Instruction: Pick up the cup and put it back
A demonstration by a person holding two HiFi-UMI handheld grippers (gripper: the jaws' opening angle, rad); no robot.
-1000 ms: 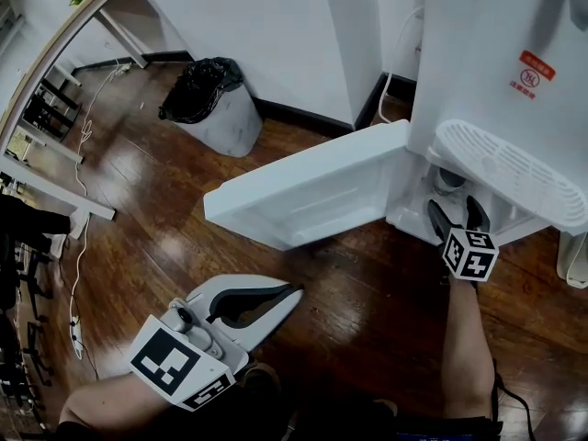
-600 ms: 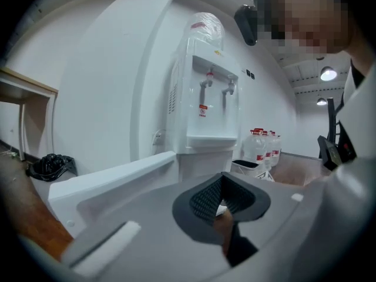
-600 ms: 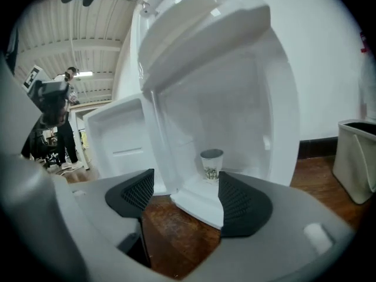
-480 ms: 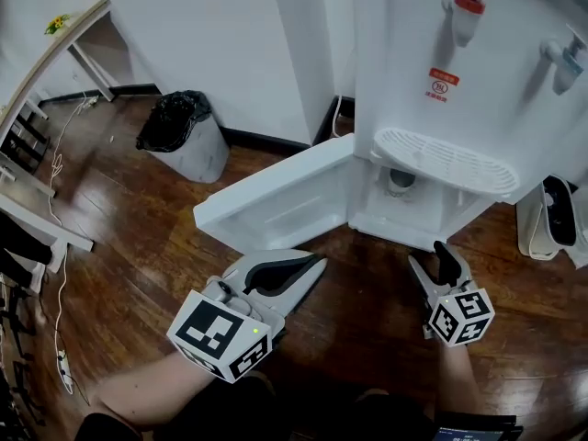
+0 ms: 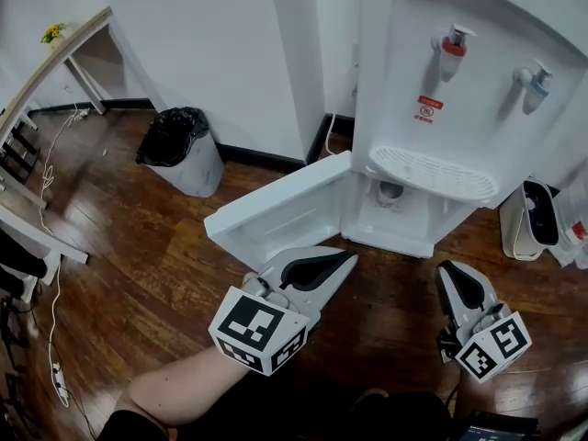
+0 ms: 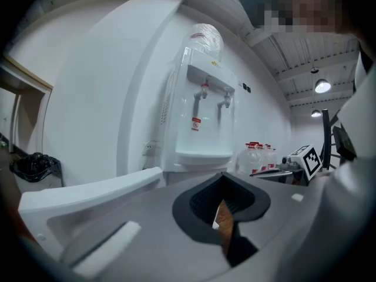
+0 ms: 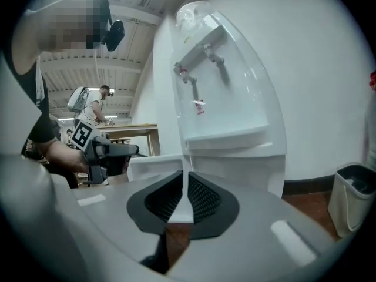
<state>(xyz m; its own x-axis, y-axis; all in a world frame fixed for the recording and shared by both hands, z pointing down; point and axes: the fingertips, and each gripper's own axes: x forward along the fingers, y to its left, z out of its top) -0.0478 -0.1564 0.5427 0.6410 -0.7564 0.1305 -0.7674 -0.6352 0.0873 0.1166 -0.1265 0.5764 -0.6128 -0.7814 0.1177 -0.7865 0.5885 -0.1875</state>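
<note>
Left gripper (image 5: 323, 270) low over the dark glossy wooden floor (image 5: 138, 274), jaws pressed together, nothing between them, only a sliver of floor showing past the pads in the left gripper view (image 6: 226, 216). Right gripper (image 5: 457, 288) likewise closed on nothing, confirmed in the right gripper view (image 7: 179, 207), and hanging near the floor at the right.

Small greyish cup (image 5: 390, 190) sitting inside the low cabinet compartment of the tall white water dispenser (image 5: 459, 108), tucked just under the white slotted drip tray (image 5: 432, 173). Well apart from both grippers. Hard to make out more than a rim and a dark body from here.

Now the trouble spots, as a judgement only. White cabinet door (image 5: 285, 205) swung wide and jutting out leftward between the left gripper and the compartment: easy to clip on a straight reach from that side. Better odds from the right, yet a tight mouth there too, with the tray overhanging, so a high approach likely to knock the tray edge. Jaws needing to part before entry; going in closed would just shove the cup deeper or tip it over. Little light inside, so a misjudged depth and a pinch on the rim alone could send it rolling. Black-bagged waste bin (image 5: 179, 145) by the wall far enough off to matter little.
</note>
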